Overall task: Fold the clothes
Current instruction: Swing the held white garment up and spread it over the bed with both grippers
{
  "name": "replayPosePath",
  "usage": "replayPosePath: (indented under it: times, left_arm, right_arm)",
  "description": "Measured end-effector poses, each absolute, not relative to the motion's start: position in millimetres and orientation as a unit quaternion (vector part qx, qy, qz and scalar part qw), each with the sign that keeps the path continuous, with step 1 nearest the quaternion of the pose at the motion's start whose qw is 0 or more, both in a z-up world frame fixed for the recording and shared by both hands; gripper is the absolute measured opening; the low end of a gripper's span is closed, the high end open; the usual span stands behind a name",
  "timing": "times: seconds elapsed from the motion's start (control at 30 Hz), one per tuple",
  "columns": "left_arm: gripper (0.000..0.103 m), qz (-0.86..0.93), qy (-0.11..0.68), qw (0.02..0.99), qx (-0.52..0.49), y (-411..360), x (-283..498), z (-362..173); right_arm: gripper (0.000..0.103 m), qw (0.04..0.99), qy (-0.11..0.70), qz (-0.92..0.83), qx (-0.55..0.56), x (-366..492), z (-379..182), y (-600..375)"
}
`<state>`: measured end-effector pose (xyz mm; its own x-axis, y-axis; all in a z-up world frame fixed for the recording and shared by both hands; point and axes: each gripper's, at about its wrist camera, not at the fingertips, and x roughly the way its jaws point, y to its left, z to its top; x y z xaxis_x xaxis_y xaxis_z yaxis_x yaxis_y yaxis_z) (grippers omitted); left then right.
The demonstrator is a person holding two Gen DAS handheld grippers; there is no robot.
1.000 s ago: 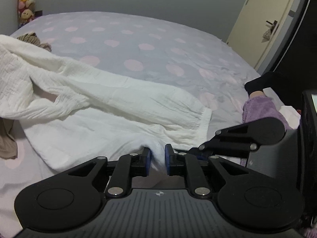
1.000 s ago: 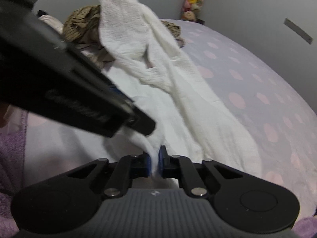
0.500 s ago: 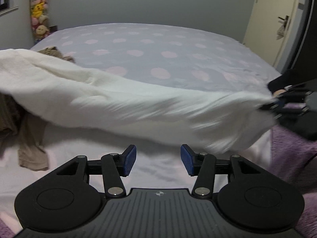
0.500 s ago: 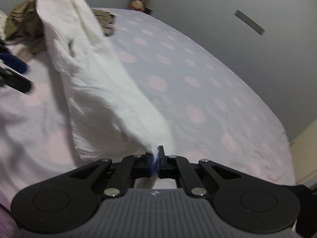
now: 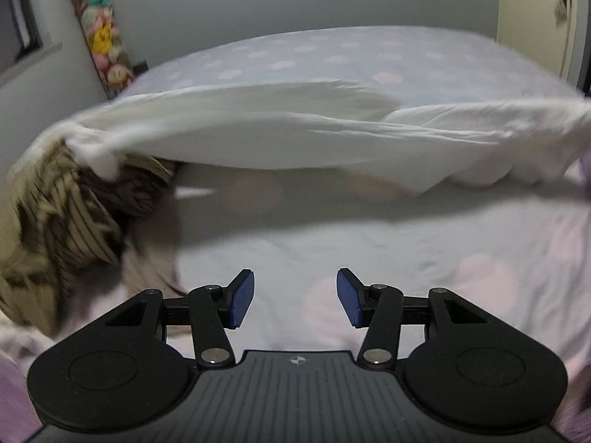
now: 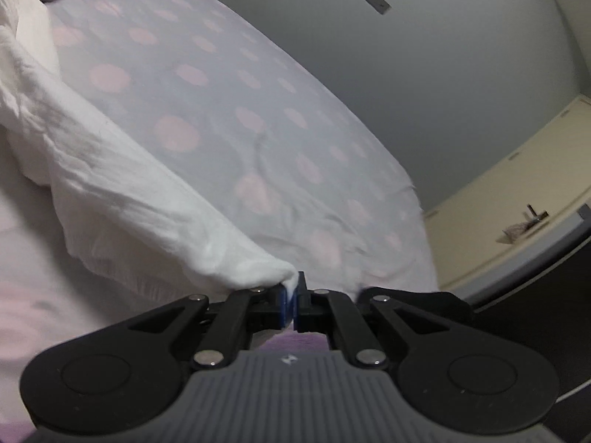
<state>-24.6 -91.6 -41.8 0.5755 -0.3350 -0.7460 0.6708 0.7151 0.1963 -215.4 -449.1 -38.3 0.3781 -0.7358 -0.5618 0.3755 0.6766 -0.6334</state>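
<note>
A white crinkled cotton garment (image 5: 295, 136) hangs stretched in the air above the bed, its long axis running side to side across the left wrist view, from a bunched end at the left to a drawn-out end at the right edge. In the right wrist view the same cloth (image 6: 122, 184) runs from the upper left down to the gripper, tapering to a pinched corner.

Below it lies a pale lilac bedsheet with pink dots (image 5: 369, 243), bare of other cloth under the garment's middle. A heap of olive-brown striped clothing (image 5: 62, 214) sits at the left, and the garment's bunched end touches or overlaps its top; blur hides which. A column of stuffed toys (image 5: 101, 37) hangs on the grey wall beyond, and a cream door (image 6: 517, 199) stands past the bed's far corner.

The left gripper (image 5: 295, 297) points down toward the sheet, its blue-padded jaws parted to a middling gap with nothing between them. The right gripper (image 6: 293, 304) tilts down toward the bed's edge, its jaws pressed together on the garment's corner.
</note>
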Motion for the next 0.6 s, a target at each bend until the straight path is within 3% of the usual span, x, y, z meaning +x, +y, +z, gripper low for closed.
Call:
replayPosePath:
  times: [0.6]
  left_arm:
    - [0.054, -0.190, 0.150, 0.800, 0.550, -113.3, 35.1, -101.0]
  right_arm:
    - [0.004, 0.798, 0.461, -0.340, -0.188, -204.8, -43.7, -503.7]
